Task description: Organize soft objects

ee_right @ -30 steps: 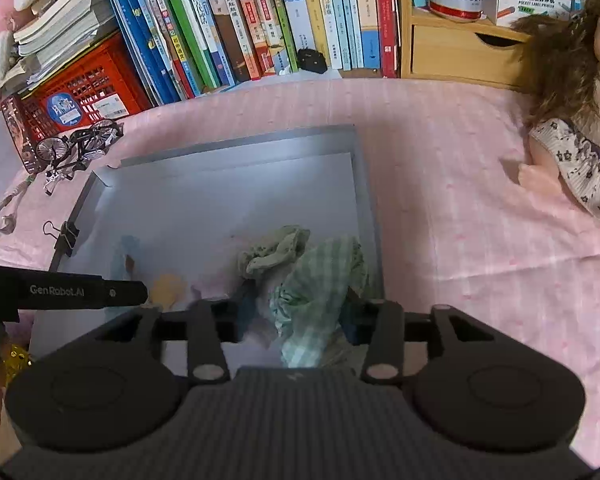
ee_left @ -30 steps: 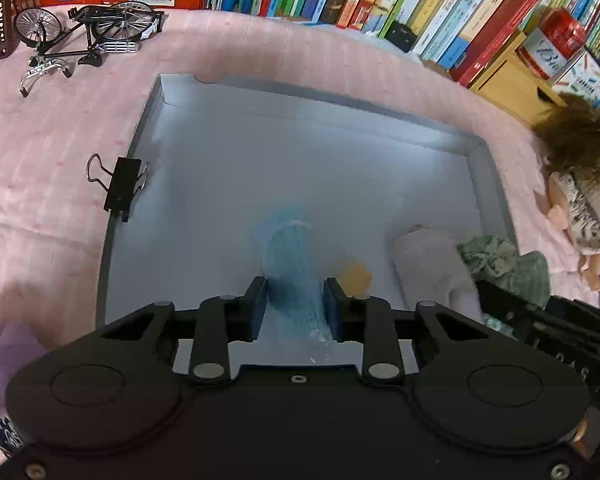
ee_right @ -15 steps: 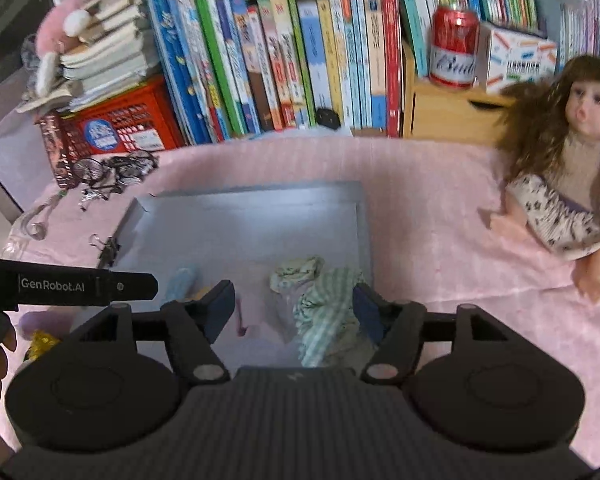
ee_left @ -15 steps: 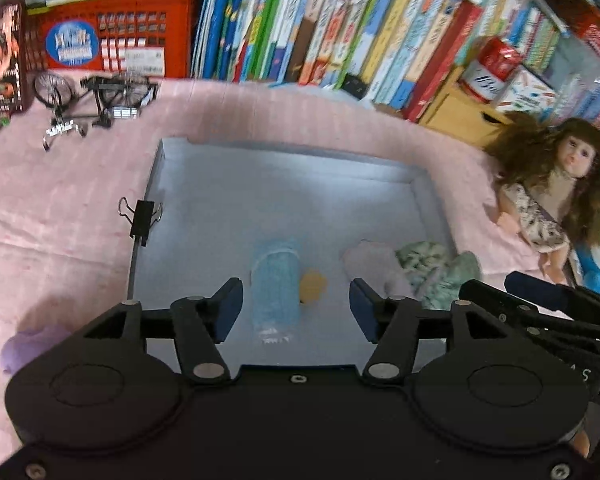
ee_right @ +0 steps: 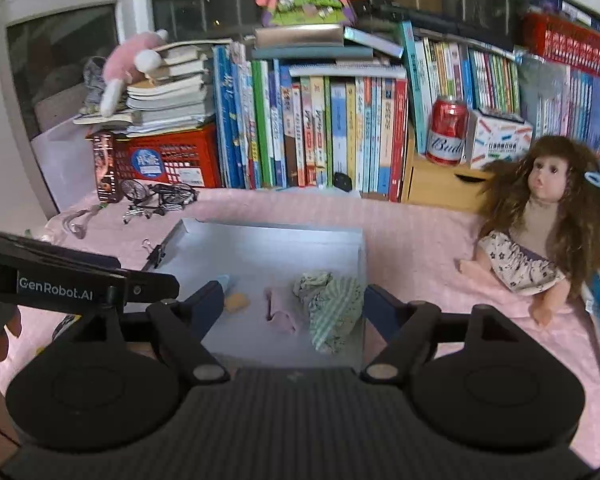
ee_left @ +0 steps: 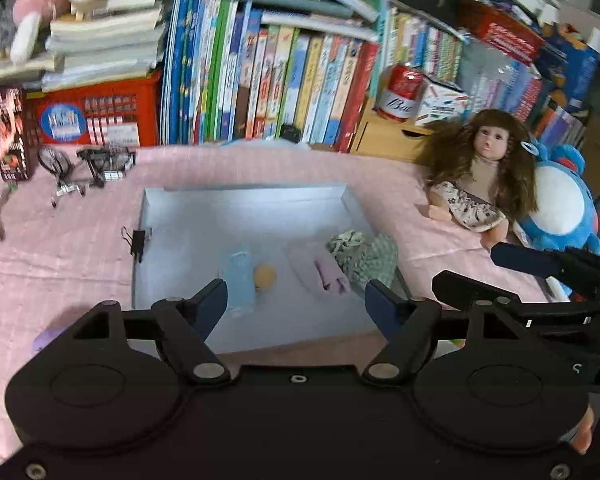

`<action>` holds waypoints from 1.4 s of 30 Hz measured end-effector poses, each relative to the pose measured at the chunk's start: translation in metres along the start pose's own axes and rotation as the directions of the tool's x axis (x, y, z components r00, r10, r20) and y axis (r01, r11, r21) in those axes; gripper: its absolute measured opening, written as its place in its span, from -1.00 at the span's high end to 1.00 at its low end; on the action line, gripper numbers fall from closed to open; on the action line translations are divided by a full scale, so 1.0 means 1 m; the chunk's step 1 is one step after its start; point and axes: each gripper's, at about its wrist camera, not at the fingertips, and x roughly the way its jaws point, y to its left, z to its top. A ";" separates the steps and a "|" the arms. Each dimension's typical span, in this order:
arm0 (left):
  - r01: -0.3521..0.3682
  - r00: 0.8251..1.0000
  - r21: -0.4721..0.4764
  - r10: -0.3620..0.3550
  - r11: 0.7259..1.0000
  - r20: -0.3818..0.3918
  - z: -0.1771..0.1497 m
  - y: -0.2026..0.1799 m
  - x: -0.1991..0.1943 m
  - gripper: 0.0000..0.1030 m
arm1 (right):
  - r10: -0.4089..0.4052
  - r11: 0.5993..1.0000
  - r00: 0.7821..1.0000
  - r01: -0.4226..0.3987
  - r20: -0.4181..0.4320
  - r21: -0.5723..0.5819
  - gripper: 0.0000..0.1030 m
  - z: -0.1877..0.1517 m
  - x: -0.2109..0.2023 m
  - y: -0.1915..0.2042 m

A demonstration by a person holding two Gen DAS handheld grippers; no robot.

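Observation:
A grey tray (ee_left: 244, 208) lies on the pink cloth and holds a blue soft roll (ee_left: 238, 276), a small orange sponge (ee_left: 265, 276), a lilac cloth (ee_left: 332, 276) and a green checked cloth (ee_left: 364, 254). My left gripper (ee_left: 296, 294) hovers above the tray's near edge. Its jaws are opening and its pads touch nothing. My right gripper (ee_right: 294, 298) hangs above the same edge, over the green checked cloth (ee_right: 332, 304). Its jaws are opening too, with nothing gripped. The tray (ee_right: 268, 240) and the lilac cloth (ee_right: 280, 312) also show in the right wrist view.
A doll (ee_left: 480, 176) and a blue plush toy (ee_left: 560, 208) sit right of the tray. A binder clip (ee_left: 138, 240) is on the tray's left rim. A model bicycle (ee_left: 88, 164), a red crate (ee_left: 96, 116) and a row of books (ee_left: 280, 88) stand behind. A purple soft thing (ee_left: 46, 340) lies near left.
The left gripper let go of the blue roll and the right let go of the green checked cloth. Both jaws widened, and both grippers rose and drew back from the tray.

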 end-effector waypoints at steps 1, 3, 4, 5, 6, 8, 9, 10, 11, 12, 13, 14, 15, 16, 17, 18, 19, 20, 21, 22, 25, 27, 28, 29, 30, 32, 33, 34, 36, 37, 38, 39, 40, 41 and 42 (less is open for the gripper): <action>-0.001 1.000 0.013 0.001 1.000 0.010 -0.004 -0.003 -0.004 -0.46 | 0.004 1.000 1.000 -0.004 0.008 -0.004 -0.67 -0.004 -0.005 0.002; 0.004 1.000 0.024 -0.005 1.000 0.029 -0.013 -0.007 -0.013 -0.46 | 0.010 1.000 1.000 -0.010 0.027 -0.006 -0.68 -0.010 -0.015 0.004; 0.010 0.999 0.023 -0.011 1.000 0.037 -0.018 -0.008 -0.018 -0.46 | 0.012 1.000 0.999 -0.012 0.039 -0.004 -0.68 -0.013 -0.019 0.005; 0.019 0.999 0.020 -0.020 1.000 0.044 -0.021 -0.008 -0.022 -0.46 | 0.013 1.000 0.999 -0.013 0.050 -0.002 -0.68 -0.015 -0.023 0.005; 0.031 0.998 0.017 -0.032 0.999 0.054 -0.026 -0.007 -0.026 -0.46 | 0.013 1.000 0.998 -0.013 0.065 0.003 -0.68 -0.018 -0.028 0.006; 0.048 0.996 0.015 -0.048 0.999 0.069 -0.034 -0.007 -0.035 -0.47 | 0.011 1.000 0.996 -0.012 0.092 0.008 -0.69 -0.023 -0.036 0.007; 0.054 0.996 0.019 -0.055 0.998 0.074 -0.038 -0.007 -0.038 -0.47 | 0.011 1.000 0.994 -0.012 0.105 0.010 -0.69 -0.026 -0.041 0.008; 0.059 0.995 0.025 -0.061 0.998 0.083 -0.043 -0.007 -0.043 -0.47 | 0.011 1.000 0.993 -0.012 0.117 0.006 -0.69 -0.029 -0.046 0.009; 0.060 0.994 0.033 -0.063 0.998 0.094 -0.048 -0.007 -0.047 -0.48 | 0.011 1.000 0.992 -0.011 0.127 0.000 -0.70 -0.032 -0.051 0.010; 0.058 0.992 0.040 -0.062 0.998 0.106 -0.052 -0.007 -0.051 -0.50 | 0.010 1.000 0.990 -0.010 0.138 -0.007 -0.70 -0.036 -0.055 0.012; 0.055 0.991 0.048 -0.060 0.997 0.119 -0.057 -0.007 -0.055 -0.50 | 0.010 1.000 0.989 -0.008 0.147 -0.014 -0.70 -0.040 -0.059 0.014; 0.050 0.989 0.054 -0.057 0.997 0.133 -0.063 -0.006 -0.059 -0.52 | 0.012 1.000 0.988 -0.008 0.155 -0.022 -0.71 -0.044 -0.063 0.015; 0.046 0.987 0.062 -0.055 0.997 0.148 -0.068 -0.006 -0.063 -0.53 | 0.012 1.000 0.987 -0.007 0.163 -0.027 -0.71 -0.048 -0.066 0.016; 0.041 0.985 0.070 -0.052 0.997 0.162 -0.074 -0.005 -0.067 -0.54 | 0.011 0.999 0.985 -0.006 0.170 -0.033 -0.71 -0.053 -0.069 0.018; 0.032 0.984 0.076 -0.044 0.997 0.174 -0.080 -0.004 -0.070 -0.54 | 0.010 0.999 0.984 -0.003 0.177 -0.041 -0.71 -0.057 -0.072 0.020; 0.023 0.982 0.079 -0.038 0.997 0.183 -0.085 -0.003 -0.073 -0.54 | 0.009 0.999 0.983 0.000 0.184 -0.048 -0.71 -0.062 -0.073 0.022; 0.016 0.981 0.083 -0.032 0.996 0.191 -0.091 -0.002 -0.075 -0.54 | 0.004 0.999 0.981 0.007 0.195 -0.054 -0.71 -0.067 -0.075 0.024; 0.010 0.980 0.087 -0.027 0.996 0.198 -0.097 -0.001 -0.076 -0.54 | -0.005 0.998 0.978 0.017 0.210 -0.056 -0.71 -0.071 -0.077 0.026; 0.005 0.978 0.090 -0.023 0.996 0.205 -0.103 0.001 -0.078 -0.55 | -0.017 0.998 0.974 0.030 0.224 -0.058 -0.71 -0.077 -0.078 0.029; 0.002 0.977 0.090 -0.021 0.996 0.213 -0.110 0.003 -0.080 -0.56 | -0.023 0.997 0.971 0.039 0.237 -0.060 -0.71 -0.082 -0.079 0.031; -0.008 0.969 0.073 -0.010 0.997 0.247 -0.131 0.011 -0.086 -0.58 | -0.013 0.996 0.966 0.035 0.259 -0.080 -0.71 -0.101 -0.081 0.041; -0.019 0.962 0.063 0.001 0.998 0.271 -0.145 0.017 -0.089 -0.65 | -0.007 0.995 0.963 0.035 0.268 -0.097 -0.71 -0.114 -0.080 0.048; -0.027 0.959 0.059 0.010 0.998 0.282 -0.152 0.019 -0.091 -0.65 | -0.003 0.994 0.962 0.033 0.272 -0.105 -0.71 -0.119 -0.079 0.051; -0.037 0.956 0.054 0.020 0.998 0.293 -0.159 0.022 -0.092 -0.68 | 0.001 0.994 0.961 0.031 0.275 -0.110 -0.71 -0.125 -0.078 0.054; -0.047 0.953 0.049 0.030 0.998 0.303 -0.166 0.024 -0.093 -0.72 | 0.006 0.993 0.961 0.026 0.276 -0.111 -0.71 -0.130 -0.077 0.057; -0.068 0.947 0.035 0.054 0.997 0.315 -0.178 0.028 -0.093 -0.72 | 0.019 0.994 0.961 0.012 0.278 -0.108 -0.71 -0.140 -0.074 0.060; -0.081 0.946 0.032 0.066 0.996 0.318 -0.184 0.031 -0.093 -0.73 | 0.024 0.994 0.960 0.008 0.279 -0.113 -0.71 -0.145 -0.071 0.063; -0.093 0.944 0.026 0.080 0.995 0.319 -0.189 0.033 -0.091 -0.73 | 0.025 0.993 0.960 0.009 0.278 -0.120 -0.71 -0.148 -0.070 0.066; -0.118 0.944 0.015 0.108 0.993 0.313 -0.196 0.039 -0.086 -0.74 | 0.022 0.991 0.960 0.016 0.280 -0.134 -0.71 -0.155 -0.066 0.072; -0.130 0.945 0.010 0.121 0.991 0.306 -0.199 0.042 -0.083 -0.74 | 0.021 0.990 0.960 0.018 0.279 -0.137 -0.71 -0.159 -0.063 0.074; -0.142 0.945 0.002 0.135 0.990 0.297 -0.202 0.045 -0.079 -0.74 | 0.021 0.990 0.960 0.018 0.279 -0.137 -0.71 -0.161 -0.061 0.076; -0.155 0.946 -0.010 0.151 0.988 0.288 -0.205 0.049 -0.075 -0.74 | 0.019 0.990 0.961 0.019 0.277 -0.136 -0.71 -0.164 -0.058 0.077; -0.169 0.944 -0.024 0.169 0.985 0.284 -0.207 0.054 -0.072 -0.73 | 0.018 0.991 0.962 0.020 0.273 -0.136 -0.71 -0.167 -0.055 0.079; -0.192 0.939 -0.040 0.195 0.981 0.283 -0.210 0.057 -0.070 -0.73 | 0.016 0.991 0.963 0.022 0.270 -0.135 -0.71 -0.170 -0.052 0.080; -0.219 0.931 -0.057 0.226 0.974 0.286 -0.213 0.062 -0.068 -0.73 | 0.012 0.990 0.964 0.025 0.266 -0.136 -0.71 -0.173 -0.049 0.082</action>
